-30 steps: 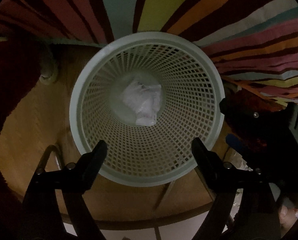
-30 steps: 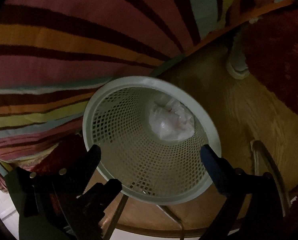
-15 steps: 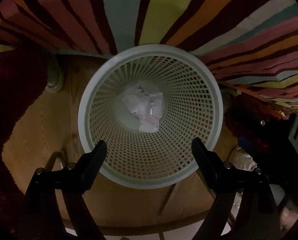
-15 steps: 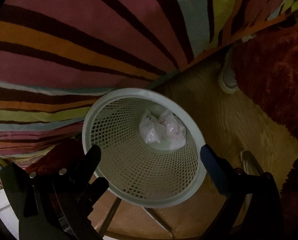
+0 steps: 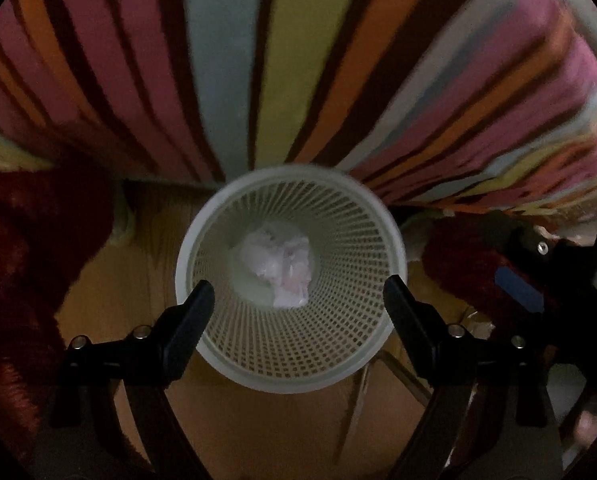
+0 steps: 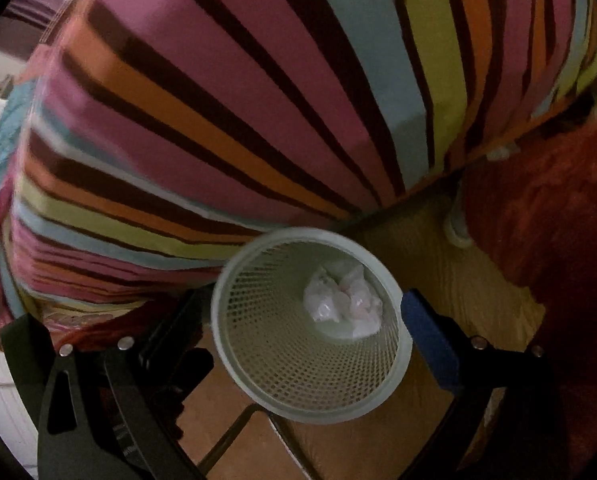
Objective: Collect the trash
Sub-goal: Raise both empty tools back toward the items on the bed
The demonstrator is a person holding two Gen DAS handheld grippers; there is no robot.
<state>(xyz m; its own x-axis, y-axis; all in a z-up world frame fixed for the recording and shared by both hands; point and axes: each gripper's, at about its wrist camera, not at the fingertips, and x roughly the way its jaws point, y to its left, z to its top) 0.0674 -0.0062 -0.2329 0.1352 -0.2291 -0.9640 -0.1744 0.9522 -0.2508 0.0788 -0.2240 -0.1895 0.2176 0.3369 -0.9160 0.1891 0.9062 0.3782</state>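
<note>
One white mesh wastebasket (image 5: 290, 372) stands on the wooden floor (image 5: 110, 276). One crumpled wad of white plastic wrap (image 5: 280, 268) lies at its bottom; whether it is a single piece cannot be told. One striped bedcover (image 5: 298, 60) hangs beside the basket. Two dark red shaggy rugs (image 5: 30, 248) flank it. Two hand-held grippers show: the left hand-held gripper (image 5: 298, 292) and the right hand-held gripper (image 6: 302, 304).

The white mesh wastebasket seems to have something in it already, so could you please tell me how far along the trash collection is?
Done: crumpled pale plastic wrappers lie at the bottom of the round white mesh wastebasket, which stands on the wooden floor beside the striped multicoloured bedspread. In hand: nothing; the left tongs and right tongs are both open and empty above the basket. Left: no other loose trash is visible here, so any remainder lies out of view.
</note>
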